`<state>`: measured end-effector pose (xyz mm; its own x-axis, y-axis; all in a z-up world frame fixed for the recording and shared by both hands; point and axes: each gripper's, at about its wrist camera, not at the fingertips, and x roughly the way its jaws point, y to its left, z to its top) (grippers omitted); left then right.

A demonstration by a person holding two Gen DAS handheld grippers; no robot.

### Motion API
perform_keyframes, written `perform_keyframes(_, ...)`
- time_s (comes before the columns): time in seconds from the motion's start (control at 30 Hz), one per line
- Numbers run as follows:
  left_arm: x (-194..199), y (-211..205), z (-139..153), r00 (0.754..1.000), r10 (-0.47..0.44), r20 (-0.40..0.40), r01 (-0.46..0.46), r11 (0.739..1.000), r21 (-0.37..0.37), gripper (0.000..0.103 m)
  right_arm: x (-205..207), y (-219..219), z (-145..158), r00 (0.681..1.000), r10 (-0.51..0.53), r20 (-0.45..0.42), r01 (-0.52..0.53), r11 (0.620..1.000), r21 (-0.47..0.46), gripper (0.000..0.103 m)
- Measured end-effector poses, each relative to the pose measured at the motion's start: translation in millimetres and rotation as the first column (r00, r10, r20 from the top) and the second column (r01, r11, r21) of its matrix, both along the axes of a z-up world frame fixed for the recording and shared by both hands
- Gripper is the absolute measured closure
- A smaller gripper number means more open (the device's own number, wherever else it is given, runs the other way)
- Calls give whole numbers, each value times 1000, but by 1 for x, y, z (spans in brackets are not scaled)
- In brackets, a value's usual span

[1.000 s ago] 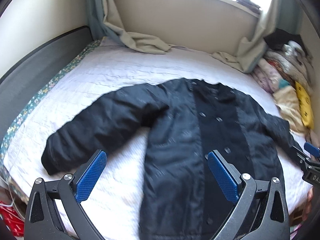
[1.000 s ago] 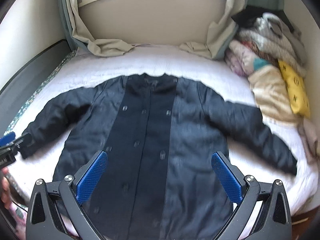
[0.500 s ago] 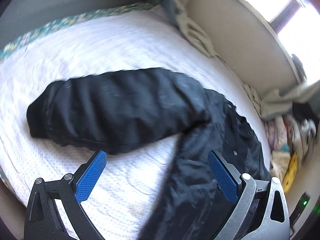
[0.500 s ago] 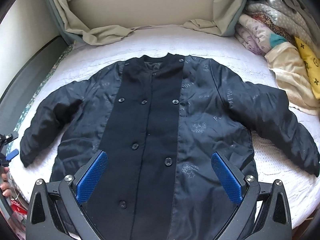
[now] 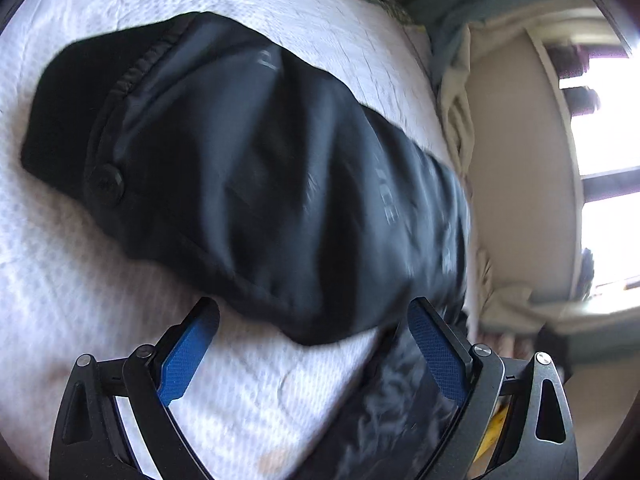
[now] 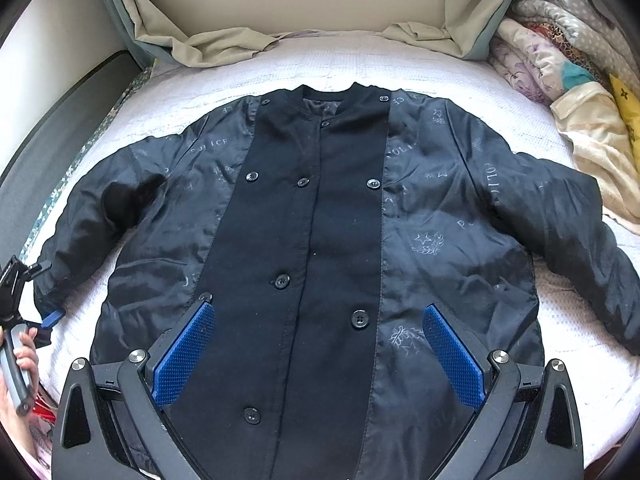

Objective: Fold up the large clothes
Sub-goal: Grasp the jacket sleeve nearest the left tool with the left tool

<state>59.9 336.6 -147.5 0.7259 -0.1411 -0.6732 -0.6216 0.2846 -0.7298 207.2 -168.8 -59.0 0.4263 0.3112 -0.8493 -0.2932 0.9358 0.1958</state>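
Note:
A dark navy buttoned jacket [image 6: 320,248] lies flat, front up, on a white bed [image 6: 400,64], both sleeves spread out. My right gripper [image 6: 318,354] is open and empty, hovering above the jacket's lower front. My left gripper [image 5: 312,354] is open and empty, close over the jacket's left sleeve [image 5: 248,168], whose cuff with a button points away from the body. The left gripper also shows at the left edge of the right wrist view [image 6: 24,300], right at the sleeve cuff.
A pile of folded bedding and clothes [image 6: 568,52] sits at the bed's right side. Beige curtains [image 6: 224,44] drape onto the head of the bed below a window [image 5: 600,160]. A dark bed frame [image 6: 60,120] runs along the left.
My left gripper has swung down and left, closing in on the left sleeve, which now fills its view. My right gripper has dropped slightly closer to the jacket front.

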Motion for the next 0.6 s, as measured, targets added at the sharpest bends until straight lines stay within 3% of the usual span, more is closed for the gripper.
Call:
perform_keyframes(0.1, 4, 8, -14, 998, 51, 37, -48, 997, -64, 16, 4, -4, -3, 1000, -13, -11, 13, 1000, 5, 0)
perform_keyframes(0.27, 8, 14, -16, 994, 77, 77, -74, 996, -42, 60, 10, -9, -10, 999, -25, -31, 25, 1000, -3, 0)
perform_keyframes(0.33, 9, 15, -6, 993, 79, 90, -80, 997, 5, 80, 10, -11, -11, 999, -29, -34, 29, 1000, -4, 0)
perform_keyframes(0.5, 12, 3, 41, 988, 35, 149, -60, 985, 162, 87, 12, -18, -10, 998, -45, -37, 45, 999, 1, 0)
perform_keyframes(0.57, 22, -10, 62, 990, 4, 141, -38, 970, 242, 87, 12, -21, -8, 998, -53, -38, 54, 999, 5, 0)
perform_keyframes(0.6, 28, -22, 79, 991, -31, 133, -13, 949, 314, 87, 13, -22, -7, 998, -58, -37, 58, 998, 11, 0)
